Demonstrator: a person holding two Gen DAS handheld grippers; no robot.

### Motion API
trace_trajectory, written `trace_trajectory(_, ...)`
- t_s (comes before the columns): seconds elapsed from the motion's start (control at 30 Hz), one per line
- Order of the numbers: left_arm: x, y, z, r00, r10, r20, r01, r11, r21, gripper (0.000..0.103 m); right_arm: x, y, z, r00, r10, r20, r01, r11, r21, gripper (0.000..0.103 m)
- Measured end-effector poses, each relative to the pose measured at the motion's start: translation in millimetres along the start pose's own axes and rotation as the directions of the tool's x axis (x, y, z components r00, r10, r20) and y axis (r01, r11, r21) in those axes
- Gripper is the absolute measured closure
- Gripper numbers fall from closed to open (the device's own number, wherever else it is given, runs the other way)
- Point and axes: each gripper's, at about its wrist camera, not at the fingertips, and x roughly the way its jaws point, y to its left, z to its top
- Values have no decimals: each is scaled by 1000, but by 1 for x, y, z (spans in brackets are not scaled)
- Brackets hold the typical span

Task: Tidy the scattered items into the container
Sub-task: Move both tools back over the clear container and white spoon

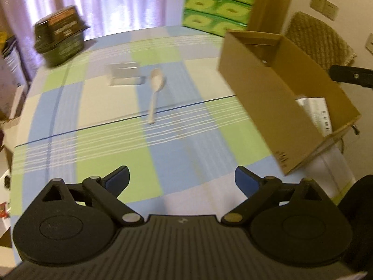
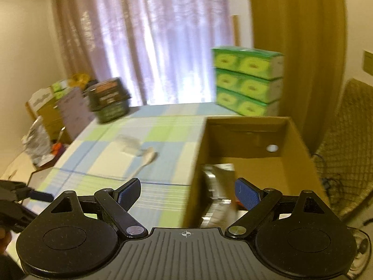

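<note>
The left tongs [image 1: 181,179] are spread wide and hold nothing, hovering above the checked cloth of the bench [image 1: 177,154]. The right tongs [image 2: 187,193] are likewise spread wide and empty, poised over the near edge of the cardboard box [image 2: 300,149], its two blue pads straddling the box's left wall.

Ahead of the left tongs a pale spoon [image 1: 155,91] lies on the bench, bowl away from the camera, with a flat silvery packet [image 1: 124,73] just beside it on the left. Both lie well apart from either tongs. The open box [image 1: 261,98] stands at the right of the bench.

Motion blur softens both views. In the right wrist view the spoon [image 2: 146,159] and packet [image 2: 129,144] are smeared, and a silvery item [image 2: 220,193] inside the box cannot be identified. The left wrist view shows only a white printed item [image 1: 317,112] inside the box, partly hidden by the near wall; its text is unreadable.

At the far left of the bench stands a dark green tub [image 1: 59,37], and at the far end stacked green cartons [image 1: 216,2], cut off at the top in the left view but whole in the right. Only the right view shows clutter [image 2: 44,126] beside the bench and the box's round wall hole [image 2: 272,148].
</note>
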Motion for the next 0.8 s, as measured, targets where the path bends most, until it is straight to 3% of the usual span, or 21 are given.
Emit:
trace_trajectory(0.43, 0, 62, 0, 997, 66, 49, -65, 997, -28, 2, 60, 80, 3, 992, 81, -102, -93, 988, -121, 10)
trace_trajectory(0.8, 27, 96, 26, 992, 96, 86, -95, 995, -18, 2, 144, 92, 18, 981, 100, -166, -114, 991, -76, 10)
